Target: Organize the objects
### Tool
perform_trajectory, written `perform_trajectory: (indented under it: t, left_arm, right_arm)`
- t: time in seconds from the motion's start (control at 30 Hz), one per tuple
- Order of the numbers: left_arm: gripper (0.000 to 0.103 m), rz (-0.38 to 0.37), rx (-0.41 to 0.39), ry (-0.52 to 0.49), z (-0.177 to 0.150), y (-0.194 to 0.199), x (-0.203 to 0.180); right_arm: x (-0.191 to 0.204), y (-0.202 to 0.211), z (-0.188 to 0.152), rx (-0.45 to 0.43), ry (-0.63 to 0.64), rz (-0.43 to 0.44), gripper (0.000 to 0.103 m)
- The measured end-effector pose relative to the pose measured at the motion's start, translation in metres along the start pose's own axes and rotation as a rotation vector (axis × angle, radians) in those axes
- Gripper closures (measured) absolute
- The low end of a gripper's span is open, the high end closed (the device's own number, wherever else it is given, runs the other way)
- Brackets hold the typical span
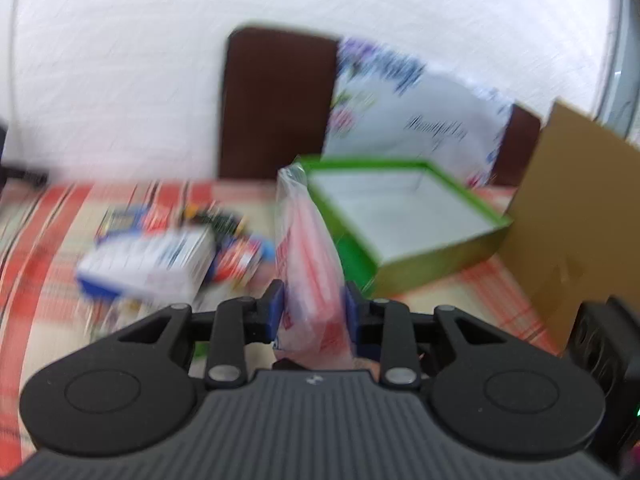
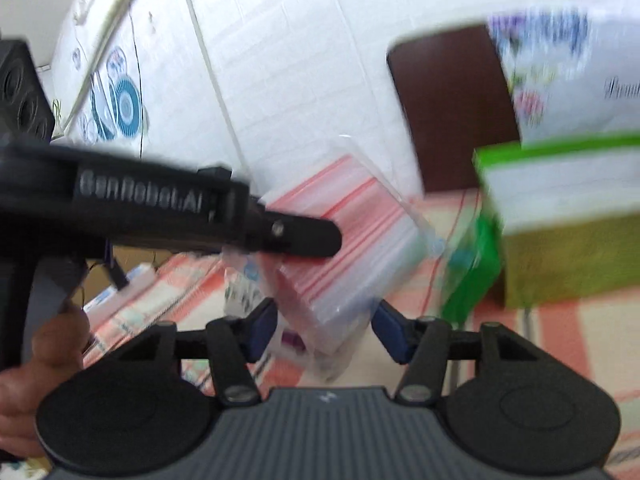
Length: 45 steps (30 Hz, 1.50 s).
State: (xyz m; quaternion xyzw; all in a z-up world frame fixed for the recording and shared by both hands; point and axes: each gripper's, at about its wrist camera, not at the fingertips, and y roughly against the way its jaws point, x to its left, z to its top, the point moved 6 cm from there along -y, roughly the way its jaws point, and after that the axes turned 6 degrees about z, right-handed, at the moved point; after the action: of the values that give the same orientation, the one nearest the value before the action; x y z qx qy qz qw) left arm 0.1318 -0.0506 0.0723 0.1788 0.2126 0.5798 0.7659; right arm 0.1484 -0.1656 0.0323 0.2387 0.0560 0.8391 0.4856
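A pack of clear zip bags with red stripes (image 1: 308,248) stands upright between the blue pads of my left gripper (image 1: 314,304), which is shut on it. In the right wrist view the left gripper's finger (image 2: 308,236) crosses from the left and pinches the same pack (image 2: 360,232). The pack's lower corner fills the gap between the pads of my right gripper (image 2: 324,332), which close on it. An open green box (image 1: 440,258) with a white inside sits just behind and right of the pack, and low at the right in the right wrist view (image 2: 560,256).
Blue and white cartons (image 1: 148,260) and small packets (image 1: 236,252) lie on the red checked cloth (image 1: 48,264) at the left. Brown cardboard (image 1: 580,216) stands at the right, behind the box a floral white bag (image 1: 412,108) and a dark chair back (image 1: 276,100). A hand (image 2: 48,344) grips the left tool.
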Motion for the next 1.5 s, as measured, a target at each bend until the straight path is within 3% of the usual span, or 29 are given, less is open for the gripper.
perform_trajectory:
  t: [0.2, 0.37, 0.47, 0.57, 0.63, 0.9, 1.17, 1.37, 1.5]
  left_arm:
    - [0.069, -0.144, -0.056, -0.098, 0.037, -0.027, -0.052]
    - [0.068, -0.185, -0.05, -0.143, 0.051, -0.073, -0.084]
    - [0.067, -0.116, -0.028, -0.138, 0.052, -0.101, -0.086]
    - [0.067, -0.08, 0.018, -0.098, 0.049, -0.112, -0.079]
    - [0.067, -0.068, 0.034, -0.087, 0.044, -0.111, -0.074]
    - [0.054, -0.016, 0.032, -0.062, 0.036, -0.087, -0.067]
    - [0.053, 0.054, 0.062, -0.069, 0.017, -0.058, -0.065]
    - [0.045, 0.143, 0.087, -0.075, -0.004, -0.041, -0.055]
    - [0.045, 0.202, 0.1, -0.079, -0.02, -0.032, -0.044]
  right_arm:
    - [-0.032, 0.017, 0.036, -0.09, 0.036, -0.106, 0.057]
    - [-0.085, 0.013, 0.05, -0.113, 0.008, -0.237, 0.057]
    - [-0.13, -0.001, 0.054, -0.081, -0.032, -0.333, 0.051]
    - [-0.144, 0.003, 0.065, -0.134, -0.02, -0.372, 0.035]
    - [-0.143, 0.008, 0.068, -0.163, -0.012, -0.381, 0.03]
    - [-0.122, 0.016, 0.064, -0.18, -0.041, -0.401, 0.03]
    - [-0.092, 0.061, 0.032, -0.168, -0.077, -0.465, 0.03]
    - [-0.082, 0.086, 0.022, -0.14, -0.099, -0.504, 0.029]
    - [-0.068, 0.093, 0.014, -0.115, -0.086, -0.497, 0.029]
